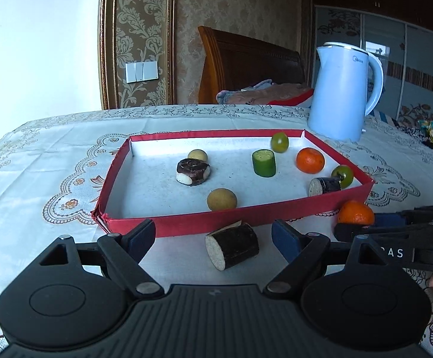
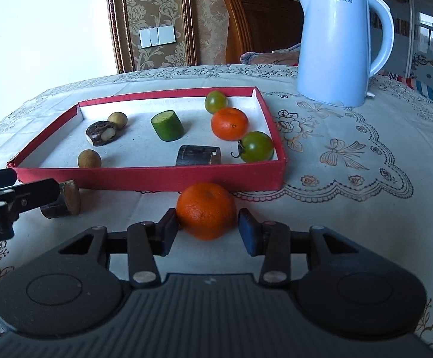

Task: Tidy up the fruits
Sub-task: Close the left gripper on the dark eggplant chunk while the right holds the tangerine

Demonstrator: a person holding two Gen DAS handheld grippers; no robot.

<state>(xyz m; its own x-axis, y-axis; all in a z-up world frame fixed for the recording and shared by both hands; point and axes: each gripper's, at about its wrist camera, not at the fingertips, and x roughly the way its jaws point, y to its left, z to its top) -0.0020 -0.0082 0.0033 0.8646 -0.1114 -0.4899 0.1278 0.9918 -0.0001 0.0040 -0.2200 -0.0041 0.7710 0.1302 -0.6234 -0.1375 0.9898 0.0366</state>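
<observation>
light: daylight from left | focus: sharp | edges: fisheye-bent, dark corners

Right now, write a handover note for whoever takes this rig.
Left tool: open, its fingers either side of the dark cane piece lying on the table, not gripping.
Right tool: close around the loose orange in front of the red tray; grip uncertain.
Done: eight items sit in the tray.
Left: cane piece and loose orange go into the tray.
</observation>
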